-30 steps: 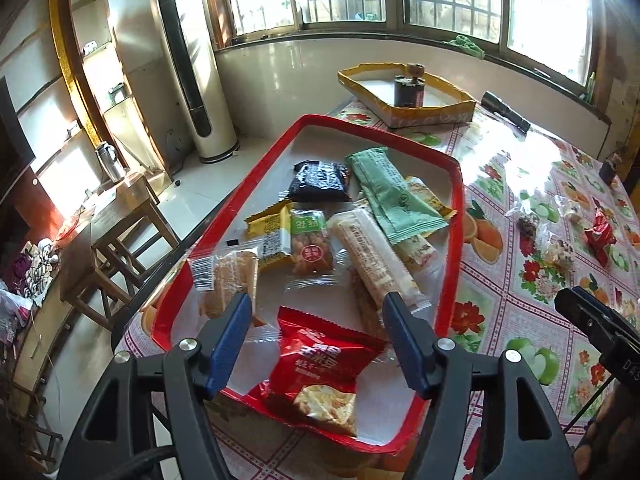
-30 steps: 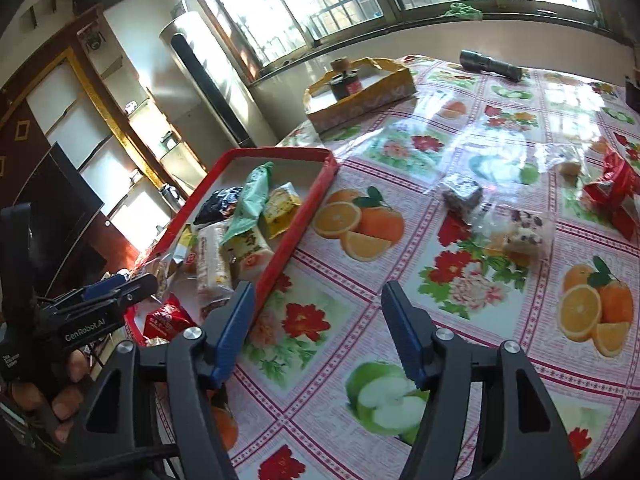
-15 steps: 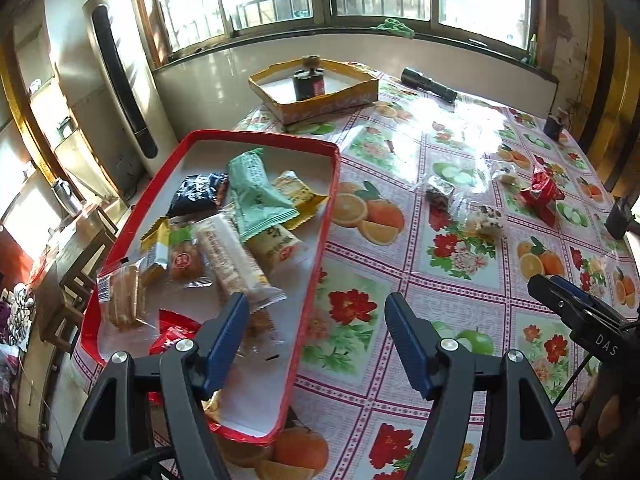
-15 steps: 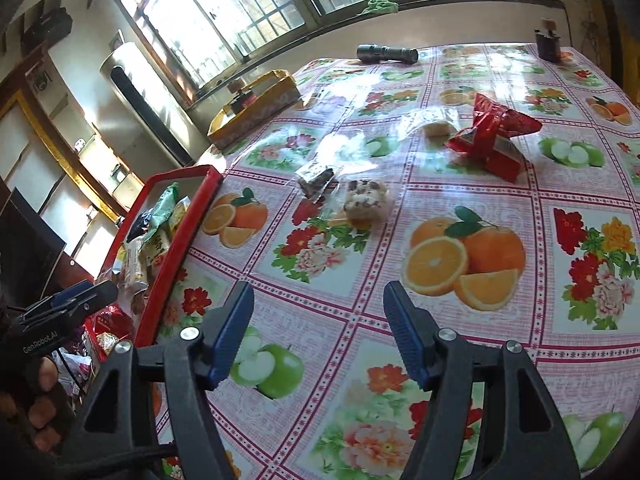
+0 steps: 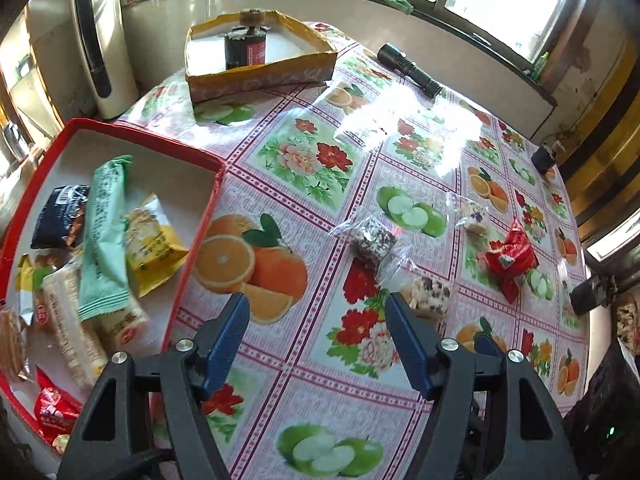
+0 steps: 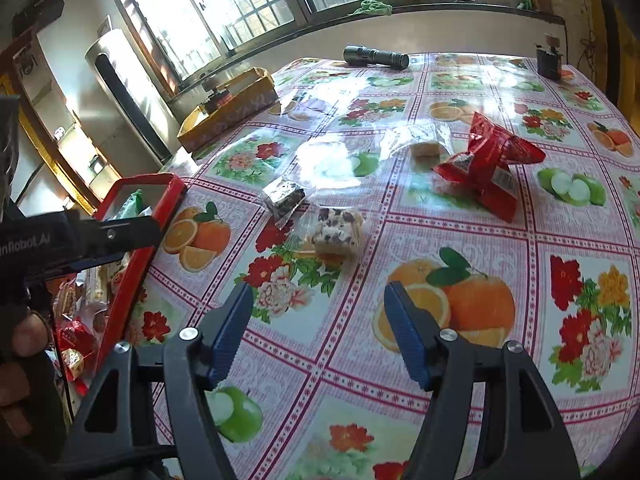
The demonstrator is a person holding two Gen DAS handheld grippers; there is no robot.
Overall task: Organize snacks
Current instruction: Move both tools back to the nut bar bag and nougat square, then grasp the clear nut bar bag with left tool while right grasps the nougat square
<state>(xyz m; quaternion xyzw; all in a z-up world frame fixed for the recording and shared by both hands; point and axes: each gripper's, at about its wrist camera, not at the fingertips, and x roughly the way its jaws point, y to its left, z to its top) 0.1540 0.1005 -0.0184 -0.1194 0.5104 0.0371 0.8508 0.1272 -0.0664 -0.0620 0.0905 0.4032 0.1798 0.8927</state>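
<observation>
A red tray [image 5: 140, 136] at the table's left holds several packets, among them a green one [image 5: 104, 236], a yellow one [image 5: 152, 244] and a black one [image 5: 60, 216]. Loose on the flowered cloth lie a dark clear-wrapped snack [image 5: 374, 238] [image 6: 284, 198], a nut cake in clear wrap [image 5: 430, 298] [image 6: 338, 232], a pale wrapped cake [image 5: 474, 216] [image 6: 426, 148] and a red packet [image 5: 512, 260] [image 6: 488, 160]. My left gripper [image 5: 316, 304] hangs open over the cloth just right of the tray, the nut cake beside its right finger. My right gripper [image 6: 319, 292] is empty, its jaws opening, just short of the nut cake.
A yellow box [image 5: 260, 76] with a dark jar [image 5: 245, 46] stands at the far left. A black flashlight [image 5: 412, 68] [image 6: 376, 56] lies near the window wall. A small dark cup [image 6: 548, 62] sits at the far right. A hand [image 6: 20, 340] holds the left gripper [image 6: 100, 236] beside the tray [image 6: 140, 264].
The left gripper has swung right, from above the tray to the cloth beside it. The right gripper has moved closer to the loose snacks. Both stay empty.
</observation>
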